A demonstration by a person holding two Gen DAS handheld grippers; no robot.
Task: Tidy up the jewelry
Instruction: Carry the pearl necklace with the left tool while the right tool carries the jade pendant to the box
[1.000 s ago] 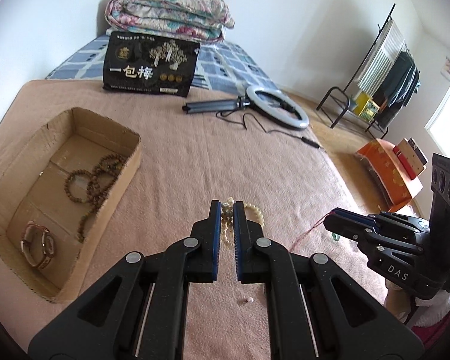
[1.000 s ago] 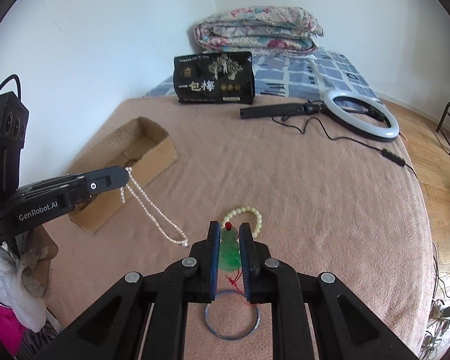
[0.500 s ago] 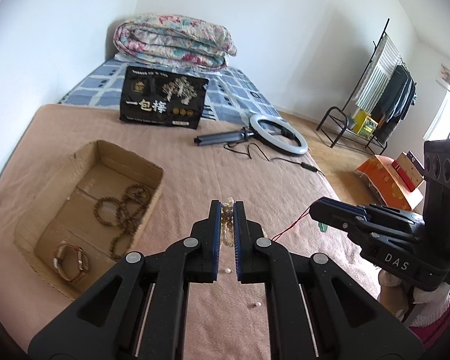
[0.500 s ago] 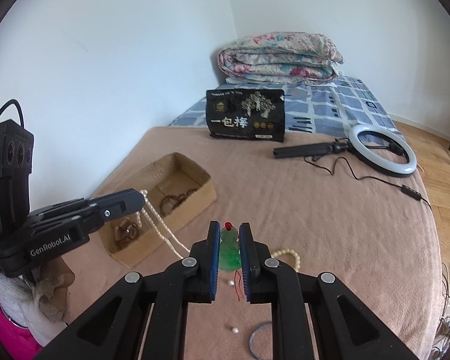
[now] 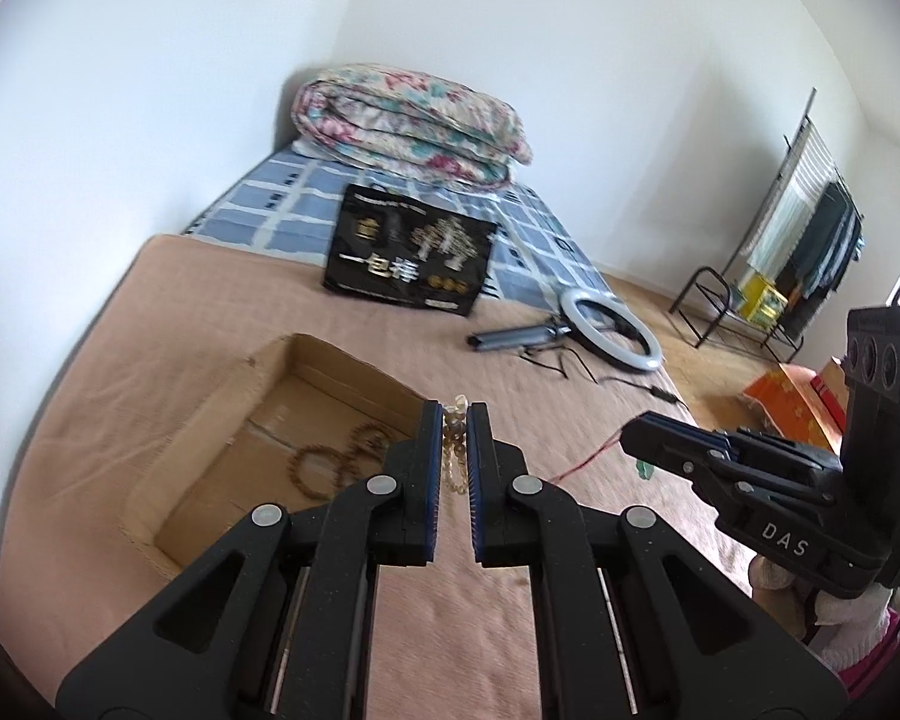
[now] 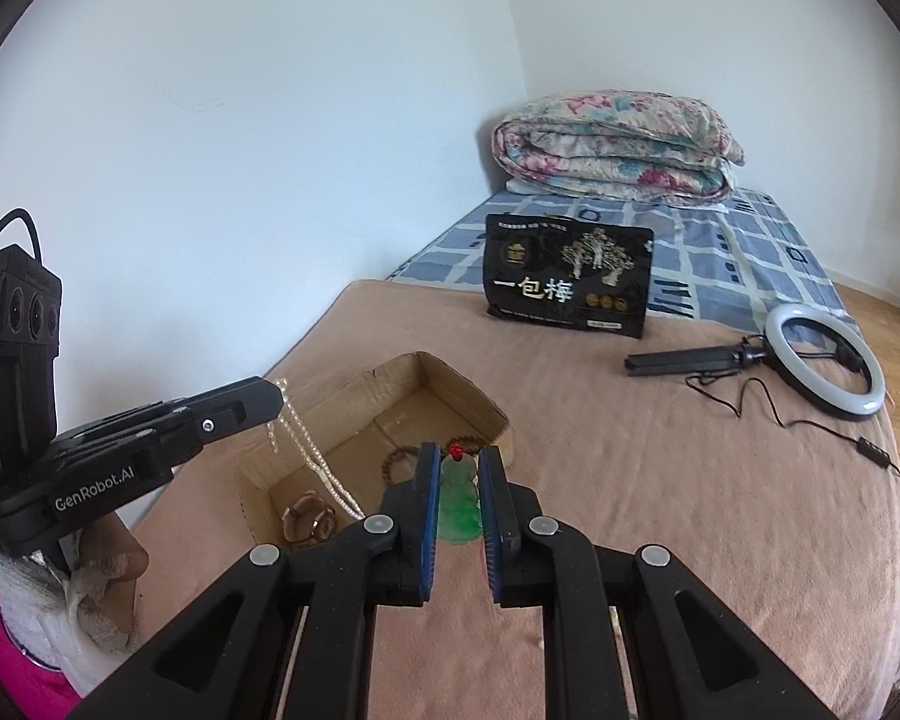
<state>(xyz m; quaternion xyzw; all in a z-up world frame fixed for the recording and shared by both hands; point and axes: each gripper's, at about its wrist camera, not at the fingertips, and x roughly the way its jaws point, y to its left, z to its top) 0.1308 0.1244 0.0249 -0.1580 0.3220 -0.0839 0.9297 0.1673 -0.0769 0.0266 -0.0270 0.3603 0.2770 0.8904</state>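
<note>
My left gripper (image 5: 455,414) is shut on a pearl necklace (image 5: 453,450); in the right wrist view the same gripper (image 6: 273,399) hangs the pearl necklace (image 6: 312,456) over the near end of the cardboard box (image 6: 354,396). My right gripper (image 6: 459,456) is shut on a green jade pendant (image 6: 459,507) with a red bead and cord, just right of the box. In the left wrist view that gripper (image 5: 636,441) trails the red cord (image 5: 591,457). Brown bead bracelets (image 5: 336,456) and a wristwatch (image 6: 309,519) lie in the box (image 5: 222,414).
Everything rests on a bed under a tan blanket (image 6: 690,480). A black snack bag (image 6: 570,285), a ring light on a folded stand (image 6: 822,366) and a folded floral quilt (image 6: 618,147) sit farther back. A clothes rack (image 5: 804,240) stands by the wall.
Both grippers rose and moved left toward the cardboard box, carrying the pearls and the pendant. The loose bracelet and ring on the blanket dropped out of view.
</note>
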